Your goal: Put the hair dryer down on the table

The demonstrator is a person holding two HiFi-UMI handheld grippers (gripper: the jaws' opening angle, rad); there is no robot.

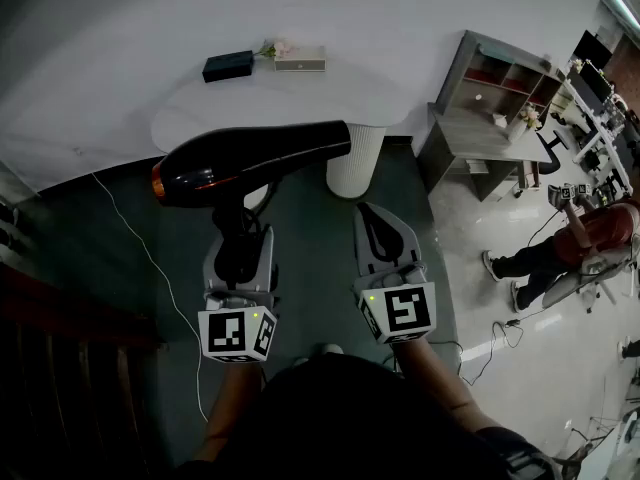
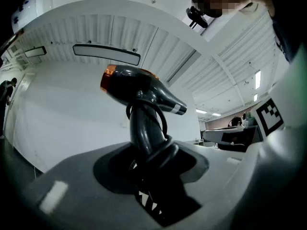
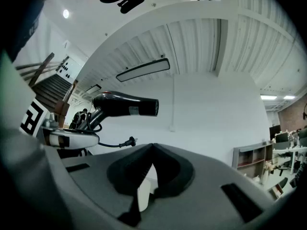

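Note:
A black hair dryer with an orange rear end lies level in the air, nozzle to the right, in front of the white round table. My left gripper is shut on its handle, and the cord is looped round that handle. In the left gripper view the hair dryer rises straight out of the left gripper. My right gripper hangs beside it to the right, shut and empty. From the right gripper the hair dryer shows up to the left, its plug dangling.
On the table's far side lie a black box and a white box with flowers. A ribbed white pedestal carries the table. A grey shelf unit and a seated person are at the right. A white cable runs over the dark floor.

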